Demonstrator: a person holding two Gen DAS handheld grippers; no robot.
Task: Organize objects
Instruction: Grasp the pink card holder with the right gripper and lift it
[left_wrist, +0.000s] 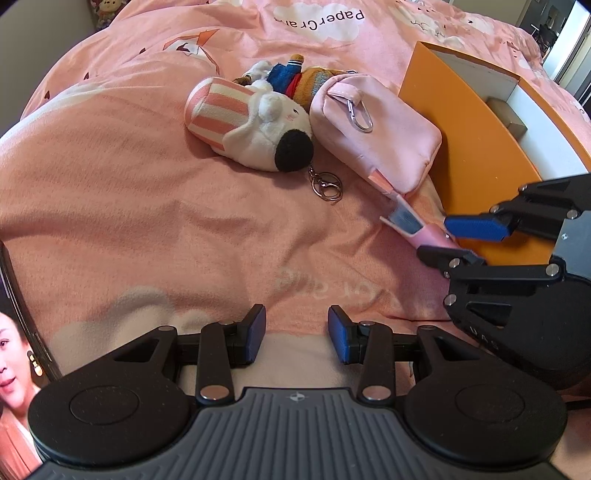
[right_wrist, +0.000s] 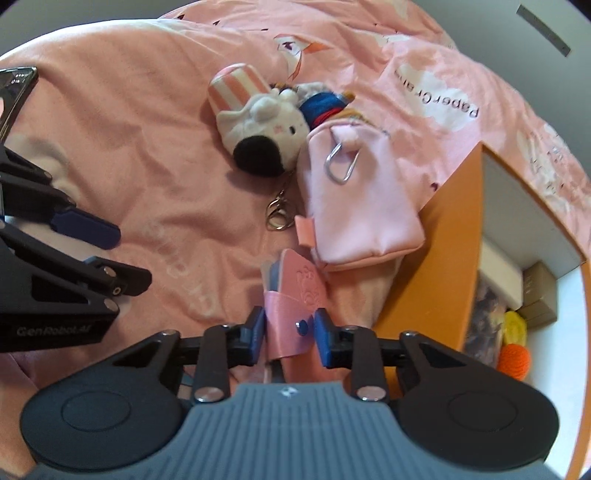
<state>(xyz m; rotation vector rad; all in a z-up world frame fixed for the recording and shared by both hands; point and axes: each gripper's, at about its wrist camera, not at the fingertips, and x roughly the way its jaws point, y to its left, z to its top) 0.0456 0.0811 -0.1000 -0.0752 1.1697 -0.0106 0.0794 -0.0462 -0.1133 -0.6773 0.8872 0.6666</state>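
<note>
While our left gripper hangs part-open and empty, we find our right gripper clamped across the pink wallet, its length pointing away, beside the orange box.

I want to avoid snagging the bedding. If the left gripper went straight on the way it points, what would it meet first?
Most likely the pink bedspread: the left gripper holds nothing, and only bare fabric lies ahead. The striped plush sits farther on; depth is unclear.
</note>
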